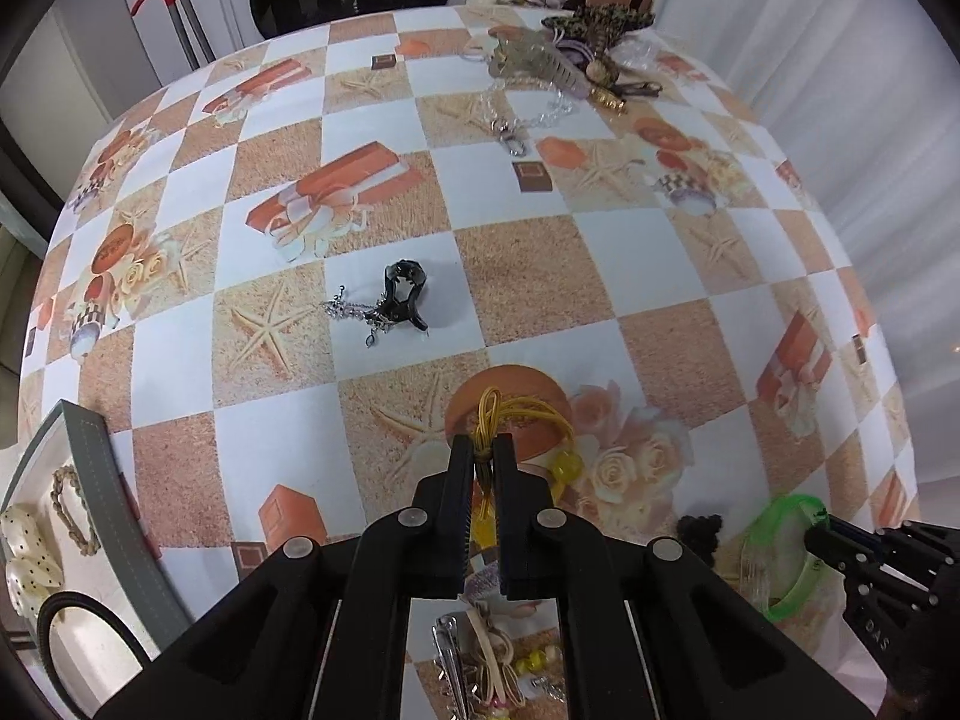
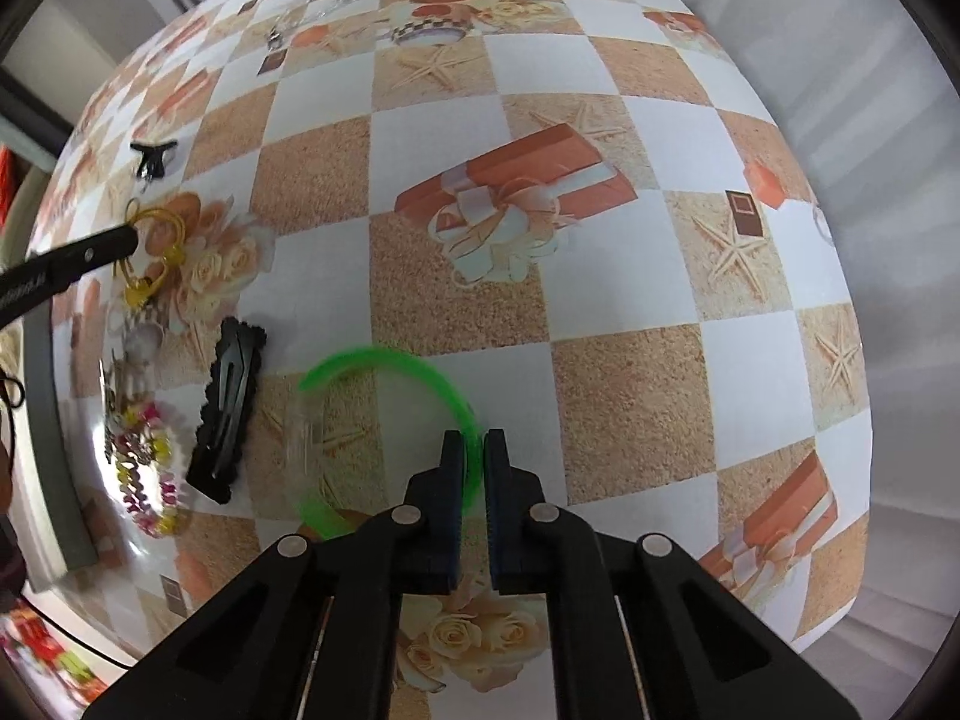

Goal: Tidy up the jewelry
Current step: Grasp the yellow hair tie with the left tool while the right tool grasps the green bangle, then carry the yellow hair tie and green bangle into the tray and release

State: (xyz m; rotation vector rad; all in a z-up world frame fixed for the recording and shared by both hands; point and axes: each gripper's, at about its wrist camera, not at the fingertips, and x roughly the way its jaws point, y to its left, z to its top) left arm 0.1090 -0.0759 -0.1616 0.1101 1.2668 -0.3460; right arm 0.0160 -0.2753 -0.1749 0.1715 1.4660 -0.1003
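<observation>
The left gripper [image 1: 483, 450] has its jaws pinching a yellow hair tie [image 1: 522, 420] just above the desk [image 1: 540, 270]; the right gripper's [image 2: 472, 450] jaws pinch a green bracelet [image 2: 420, 363] near a black hair clip [image 2: 231, 414].

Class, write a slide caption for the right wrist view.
Right gripper shut on green bangle above the checkered tablecloth.

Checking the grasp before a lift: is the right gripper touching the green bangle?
Touching. In the right wrist view the right gripper has both fingers closed against the green bangle, its band pinched between the pads with no gap.
</observation>
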